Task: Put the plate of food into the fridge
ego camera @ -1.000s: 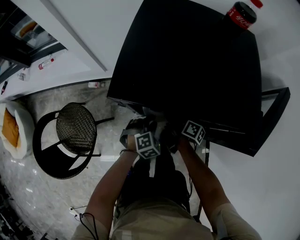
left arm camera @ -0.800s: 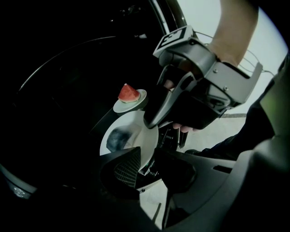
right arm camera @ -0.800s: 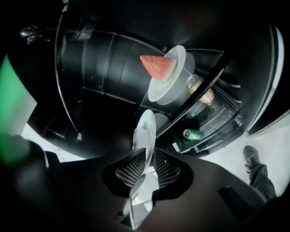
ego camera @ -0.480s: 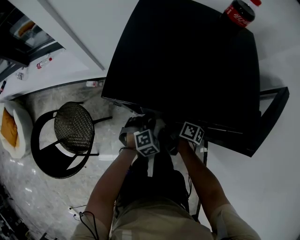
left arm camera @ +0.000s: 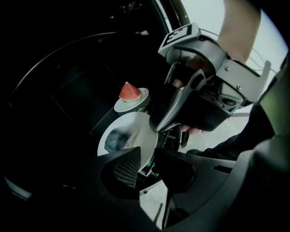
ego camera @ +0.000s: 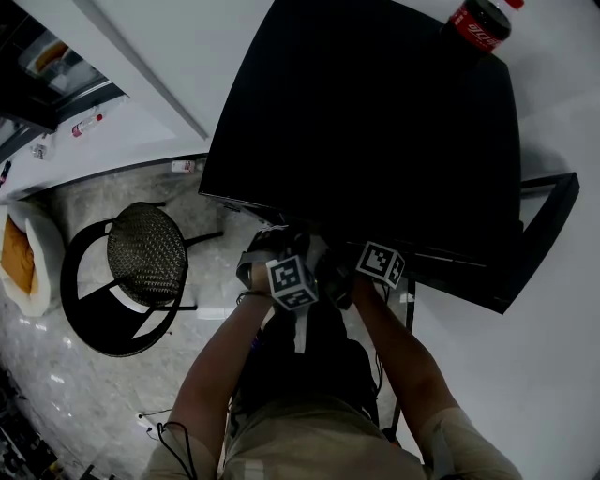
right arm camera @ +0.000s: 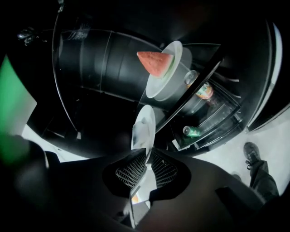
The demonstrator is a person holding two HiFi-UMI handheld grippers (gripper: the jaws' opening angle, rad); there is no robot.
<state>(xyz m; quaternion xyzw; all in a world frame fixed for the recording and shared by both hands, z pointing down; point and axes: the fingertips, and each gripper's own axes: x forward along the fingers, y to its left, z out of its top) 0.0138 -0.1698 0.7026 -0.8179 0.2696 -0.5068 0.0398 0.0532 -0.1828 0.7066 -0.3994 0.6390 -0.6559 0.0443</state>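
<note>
A white plate (left arm camera: pixel 122 136) with a dark lump of food on it is held at the mouth of the open black fridge (ego camera: pixel 375 122). My left gripper (left arm camera: pixel 147 156) is shut on the plate's near rim. My right gripper (right arm camera: pixel 147 156) is shut on the rim of the same plate (right arm camera: pixel 142 129), which shows edge-on there. The right gripper's fingers (left arm camera: pixel 158 122) reach down onto the plate in the left gripper view. Both marker cubes (ego camera: pixel 292 284) sit side by side at the fridge front in the head view. The plate is hidden there.
Inside the fridge, a small plate (right arm camera: pixel 170 72) with a watermelon wedge (right arm camera: pixel 155 62) stands on a glass shelf just beyond the held plate. Cans (right arm camera: pixel 205 90) sit in the open door's racks (ego camera: pixel 548 234). A cola bottle (ego camera: pixel 478 23) stands on the fridge top. A round chair (ego camera: pixel 141 258) stands at the left.
</note>
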